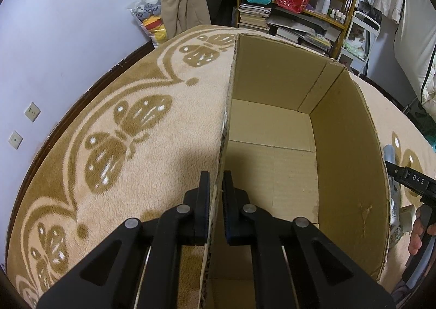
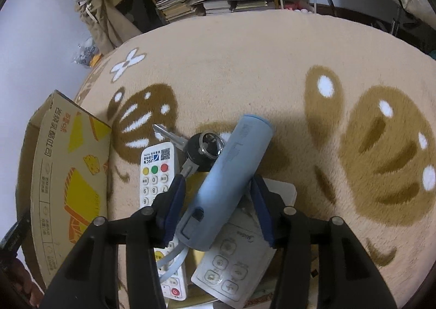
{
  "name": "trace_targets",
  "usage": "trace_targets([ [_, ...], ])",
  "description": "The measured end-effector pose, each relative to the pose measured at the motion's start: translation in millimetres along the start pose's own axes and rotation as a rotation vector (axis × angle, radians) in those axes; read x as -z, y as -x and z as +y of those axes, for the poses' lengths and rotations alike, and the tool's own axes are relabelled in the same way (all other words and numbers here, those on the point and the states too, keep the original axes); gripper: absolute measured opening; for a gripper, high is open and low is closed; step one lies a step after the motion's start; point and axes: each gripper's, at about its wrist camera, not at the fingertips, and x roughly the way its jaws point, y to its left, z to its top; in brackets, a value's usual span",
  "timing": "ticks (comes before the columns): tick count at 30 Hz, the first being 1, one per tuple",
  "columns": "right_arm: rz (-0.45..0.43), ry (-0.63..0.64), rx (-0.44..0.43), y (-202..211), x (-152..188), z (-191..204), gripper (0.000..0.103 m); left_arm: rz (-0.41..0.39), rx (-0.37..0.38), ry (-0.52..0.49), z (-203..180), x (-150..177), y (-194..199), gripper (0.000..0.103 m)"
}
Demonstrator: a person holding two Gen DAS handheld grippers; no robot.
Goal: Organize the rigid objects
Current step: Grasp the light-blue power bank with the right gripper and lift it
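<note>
2 grippers busy: left gripper pinches the cardboard box wall, right gripper spread around the blue cylinder. Looks stiff, smooth, probably slippery; grab mid-body.

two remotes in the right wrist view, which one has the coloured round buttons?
The narrow white remote on the left, printed JSCN, with yellow, green and red buttons. The wider grey-white remote under the blue cylinder has only pale buttons.

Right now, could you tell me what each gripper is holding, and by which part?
The left gripper clamps the cardboard box by its side wall's top edge. The right gripper straddles the blue cylinder, pads not pressing.
</note>
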Motion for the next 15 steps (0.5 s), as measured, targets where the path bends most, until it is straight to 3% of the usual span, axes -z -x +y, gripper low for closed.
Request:
trace_targets([
  [10, 0.011, 0.179, 0.168, -8, 10, 31, 0.053, 0.001, -0.002, -0.005, 0, 1, -1, 0.008],
  [15, 0.003, 0.147, 0.155, 3, 13, 24, 0.032, 0.001, -0.004, -0.008, 0, 2, -3, 0.008],
])
